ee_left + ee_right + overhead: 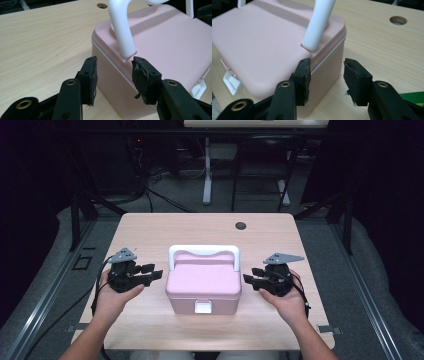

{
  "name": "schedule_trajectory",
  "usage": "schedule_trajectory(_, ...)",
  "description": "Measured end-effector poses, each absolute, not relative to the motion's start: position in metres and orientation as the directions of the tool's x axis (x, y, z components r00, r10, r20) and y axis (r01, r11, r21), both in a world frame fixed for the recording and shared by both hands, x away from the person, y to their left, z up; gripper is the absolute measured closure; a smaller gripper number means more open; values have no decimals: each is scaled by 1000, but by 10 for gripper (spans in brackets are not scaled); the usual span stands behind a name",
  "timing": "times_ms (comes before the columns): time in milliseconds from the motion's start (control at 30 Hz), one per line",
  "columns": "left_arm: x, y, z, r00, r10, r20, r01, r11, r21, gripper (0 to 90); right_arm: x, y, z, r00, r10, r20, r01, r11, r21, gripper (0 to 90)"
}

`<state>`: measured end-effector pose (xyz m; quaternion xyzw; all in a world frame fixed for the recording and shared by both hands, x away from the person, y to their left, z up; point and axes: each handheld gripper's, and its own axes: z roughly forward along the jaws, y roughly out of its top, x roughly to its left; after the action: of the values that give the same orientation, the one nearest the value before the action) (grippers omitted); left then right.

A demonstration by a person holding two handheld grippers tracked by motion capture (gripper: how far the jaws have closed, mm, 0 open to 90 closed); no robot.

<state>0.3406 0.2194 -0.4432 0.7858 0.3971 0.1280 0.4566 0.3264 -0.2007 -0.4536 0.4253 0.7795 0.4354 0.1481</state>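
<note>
Pink plastic fills the middle of the table: a lidded box with a white handle lying back toward the far edge and a white latch on the front wall facing the person. The left gripper and right gripper flank it at lid height, each just beside an end wall and not touching it, which looks like a symmetric set-up for steadying or lifting the box from both ends. Both pairs of jaws are spread and hold nothing. In the left gripper view the jaws frame the corner where the handle's leg meets the lid, one pad over bare wood and the other in front of the box wall. The right gripper view mirrors this, with the box corner sitting in the gap. The latch appears closed, so I judge the lid not yet opened; the grippers seem poised at the ends because the handle pivots there. A round cable hole lies well behind the box.
</note>
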Motion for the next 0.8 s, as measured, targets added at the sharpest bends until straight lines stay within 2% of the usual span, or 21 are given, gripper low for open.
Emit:
schedule_trajectory(333,352,204,-436,673,718,-179,509,-274,816,523,336,-201,-439,-622,758,196,518,212,829,533)
schedule_trajectory(800,366,188,-440,684,704,-192,515,-280,810,524,354,-181,-443,-642,732,226,531,212,820,523)
